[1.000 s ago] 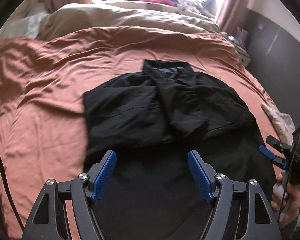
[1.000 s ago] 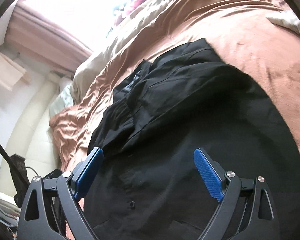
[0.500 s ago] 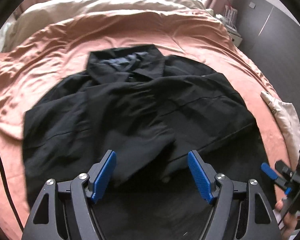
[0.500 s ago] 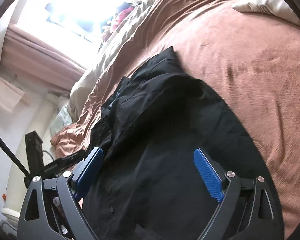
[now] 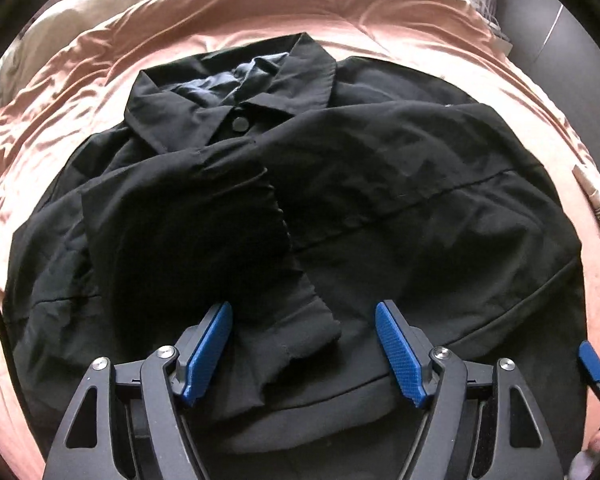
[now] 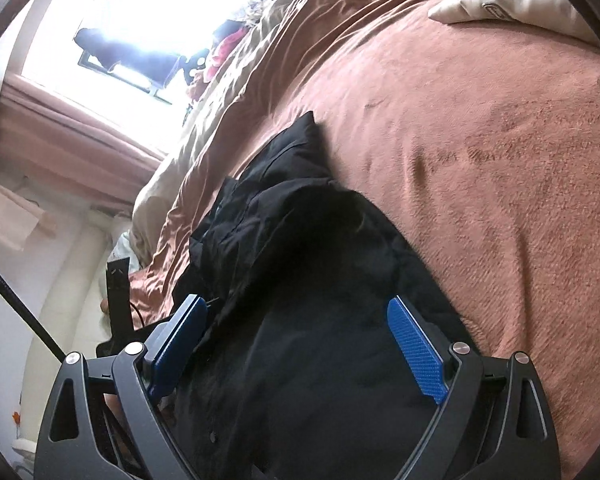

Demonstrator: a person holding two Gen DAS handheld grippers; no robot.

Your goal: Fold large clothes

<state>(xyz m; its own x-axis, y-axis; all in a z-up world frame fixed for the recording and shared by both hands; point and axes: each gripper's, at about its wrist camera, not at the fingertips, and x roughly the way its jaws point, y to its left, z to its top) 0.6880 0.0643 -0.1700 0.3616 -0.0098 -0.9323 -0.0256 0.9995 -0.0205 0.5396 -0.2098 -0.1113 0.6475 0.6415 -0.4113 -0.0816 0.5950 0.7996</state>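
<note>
Closing in fast on the black shirt (image 5: 380, 200) now — far larger in the left wrist view than a second ago, collar (image 5: 228, 92) and top button now plain to see. Left gripper (image 5: 304, 344) fingers just narrowed a touch, yet open, straddling the folded-in sleeve cuff (image 5: 300, 320) without pinching it. Right gripper (image 6: 296, 344) spread wide over the lower shirt, gripping nothing. Looks like sleeves tucked in, hem-up fold due next. Lying flat on the pink bed cover (image 5: 380, 20), near its front edge. Long axis from hem by the fingers up to the collar, collar aimed at the far pillows.
</note>
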